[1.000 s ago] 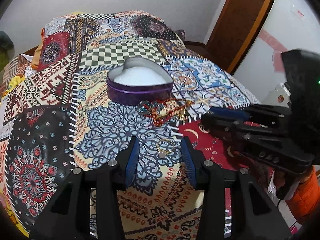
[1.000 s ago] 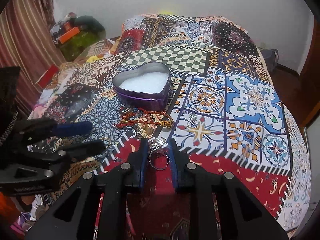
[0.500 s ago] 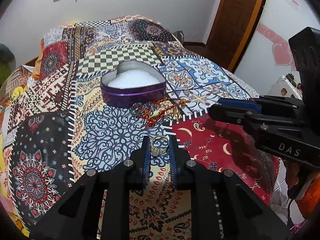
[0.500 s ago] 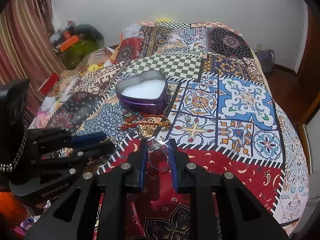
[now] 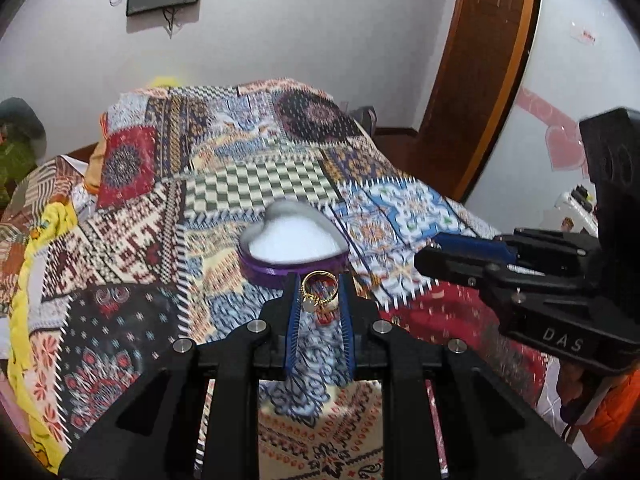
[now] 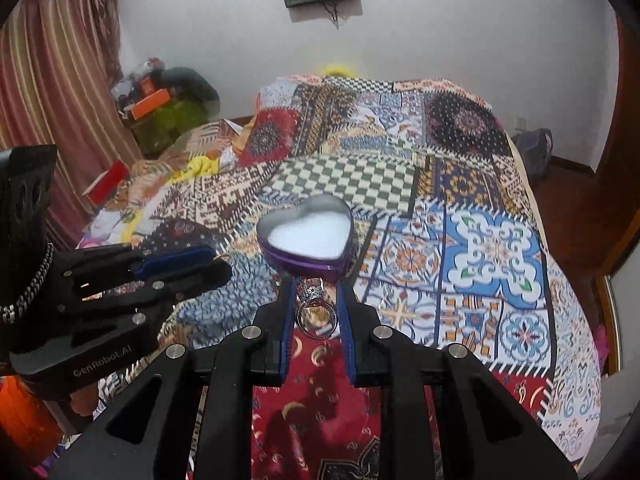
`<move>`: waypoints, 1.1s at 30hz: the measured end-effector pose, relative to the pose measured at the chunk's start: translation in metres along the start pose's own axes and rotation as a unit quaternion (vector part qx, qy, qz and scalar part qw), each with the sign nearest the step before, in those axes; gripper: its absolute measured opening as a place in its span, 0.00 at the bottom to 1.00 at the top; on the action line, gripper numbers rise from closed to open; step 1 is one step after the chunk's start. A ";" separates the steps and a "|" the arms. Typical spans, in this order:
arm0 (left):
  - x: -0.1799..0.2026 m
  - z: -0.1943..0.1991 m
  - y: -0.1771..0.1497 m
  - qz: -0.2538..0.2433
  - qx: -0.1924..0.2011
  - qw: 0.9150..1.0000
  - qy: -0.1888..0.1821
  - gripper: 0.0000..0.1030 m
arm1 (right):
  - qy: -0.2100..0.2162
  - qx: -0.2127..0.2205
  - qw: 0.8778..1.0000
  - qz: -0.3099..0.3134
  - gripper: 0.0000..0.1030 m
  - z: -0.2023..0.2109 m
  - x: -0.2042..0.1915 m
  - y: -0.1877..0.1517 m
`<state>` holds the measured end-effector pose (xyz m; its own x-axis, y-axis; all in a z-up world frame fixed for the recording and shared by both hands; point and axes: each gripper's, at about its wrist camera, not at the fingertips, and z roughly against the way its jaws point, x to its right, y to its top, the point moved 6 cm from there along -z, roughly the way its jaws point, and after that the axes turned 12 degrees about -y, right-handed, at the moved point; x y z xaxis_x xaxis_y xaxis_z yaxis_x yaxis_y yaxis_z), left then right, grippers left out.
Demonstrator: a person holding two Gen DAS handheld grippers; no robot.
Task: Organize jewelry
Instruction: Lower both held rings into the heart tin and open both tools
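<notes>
The left gripper [image 5: 319,298] points forward and slightly down, its two blue-padded fingers [image 5: 293,312] drawn close together with a gold ring [image 5: 318,292] pinched between them near the tips. The right gripper [image 6: 316,304] sits level just beside it, angled the same way, fingers [image 6: 345,320] clamped on a silver ring [image 6: 316,314] held upright between the pads.
</notes>
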<state>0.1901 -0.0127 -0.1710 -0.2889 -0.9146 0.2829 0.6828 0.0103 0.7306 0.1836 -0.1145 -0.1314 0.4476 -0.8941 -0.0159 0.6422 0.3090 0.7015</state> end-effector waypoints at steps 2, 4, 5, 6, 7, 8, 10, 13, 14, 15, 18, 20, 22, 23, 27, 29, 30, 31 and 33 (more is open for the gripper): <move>-0.003 0.003 0.006 -0.001 0.010 1.000 0.003 0.17 | 0.001 0.006 1.000 0.000 0.18 0.001 -0.001 0.006; -0.006 0.006 0.012 -0.002 0.018 1.000 0.005 0.17 | -0.001 0.013 1.000 0.001 0.18 0.001 -0.002 0.012; -0.008 0.007 0.016 -0.002 0.022 1.000 0.007 0.17 | -0.003 0.018 1.000 0.003 0.18 0.001 -0.003 0.016; -0.010 0.007 0.018 -0.002 0.024 1.000 0.008 0.17 | -0.005 0.022 1.000 0.005 0.18 0.001 -0.003 0.019; -0.012 0.007 0.020 -0.002 0.028 1.000 0.009 0.17 | -0.006 0.027 1.000 0.005 0.18 0.002 -0.003 0.023; -0.014 0.008 0.024 -0.002 0.032 0.999 0.010 0.17 | -0.006 0.031 0.999 0.005 0.18 0.002 -0.003 0.026; -0.018 0.009 0.028 -0.002 0.037 0.999 0.012 0.17 | -0.008 0.041 0.999 0.004 0.18 0.002 -0.001 0.035; -0.025 0.009 0.038 0.000 0.048 0.999 0.013 0.17 | -0.010 0.053 0.999 0.003 0.18 0.001 0.000 0.046; -0.027 0.009 0.041 0.001 0.050 0.999 0.012 0.17 | -0.010 0.055 0.998 0.003 0.18 0.000 0.001 0.049; -0.029 0.009 0.042 0.001 0.052 0.999 0.012 0.17 | -0.010 0.058 0.998 0.001 0.18 -0.002 0.002 0.053; -0.034 0.005 0.047 0.001 0.054 0.998 0.012 0.17 | -0.009 0.062 0.998 -0.001 0.18 -0.006 0.003 0.058; -0.038 0.000 0.048 0.002 0.053 0.999 0.011 0.17 | -0.008 0.062 0.998 -0.003 0.18 -0.012 0.004 0.062; -0.040 -0.006 0.048 0.004 0.049 0.999 0.010 0.17 | -0.005 0.059 0.998 -0.003 0.18 -0.018 0.004 0.063; -0.043 -0.010 0.047 0.006 0.046 0.999 0.011 0.17 | -0.006 0.056 0.998 -0.003 0.18 -0.023 0.003 0.063; -0.050 -0.023 0.044 0.016 0.033 0.999 0.003 0.17 | 0.002 0.041 0.999 -0.004 0.18 -0.038 0.002 0.061; -0.053 -0.031 0.042 0.020 0.024 1.000 -0.002 0.17 | 0.007 0.029 1.000 -0.005 0.18 -0.048 0.002 0.059; -0.054 -0.034 0.041 0.022 0.019 1.000 -0.005 0.17 | 0.008 0.024 1.000 -0.004 0.18 -0.051 0.002 0.058; -0.055 -0.038 0.040 0.023 0.015 1.000 -0.010 0.17 | 0.009 0.017 1.000 -0.002 0.18 -0.056 0.002 0.057; -0.057 -0.046 0.039 0.028 0.005 0.999 -0.025 0.17 | 0.012 0.005 1.000 0.001 0.18 -0.064 0.001 0.056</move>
<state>0.2638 0.0208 -0.1871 -0.2828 -0.8915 0.3540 0.6928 0.0654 0.7181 0.2596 -0.0773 -0.1382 0.4640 -0.8853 -0.0315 0.6346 0.3074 0.7091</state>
